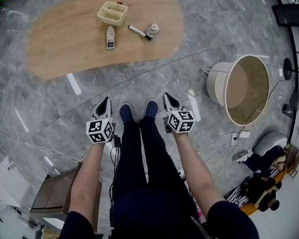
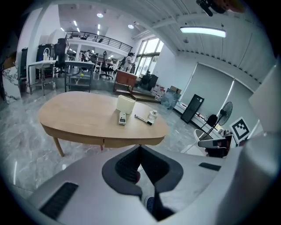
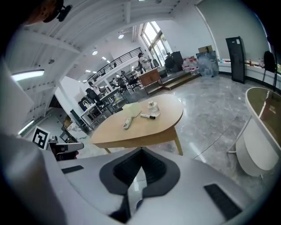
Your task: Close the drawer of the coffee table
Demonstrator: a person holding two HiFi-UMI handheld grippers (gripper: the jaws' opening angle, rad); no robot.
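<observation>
The oval wooden coffee table [image 1: 70, 40] stands on the marble floor about a step ahead of my feet. In the left gripper view the coffee table [image 2: 79, 115] shows its front edge with a small dark seam [image 2: 104, 141]; the drawer front looks flush, and nothing sticks out. It also shows as the coffee table [image 3: 145, 127] in the right gripper view. My left gripper [image 1: 106, 101] and right gripper [image 1: 167, 96] hang beside my legs, short of the table and touching nothing. The jaws of the left gripper [image 2: 140, 147] and of the right gripper [image 3: 141, 150] meet at their tips with nothing between them.
On the table lie a cream box [image 1: 112, 13], a remote [image 1: 110, 37], a marker [image 1: 140, 32] and a small jar [image 1: 153, 29]. A large white round tub [image 1: 243, 89] lies tipped on the right. Cables and a power strip [image 1: 239, 136] cross the floor. A brown box [image 1: 56, 191] sits behind on the left.
</observation>
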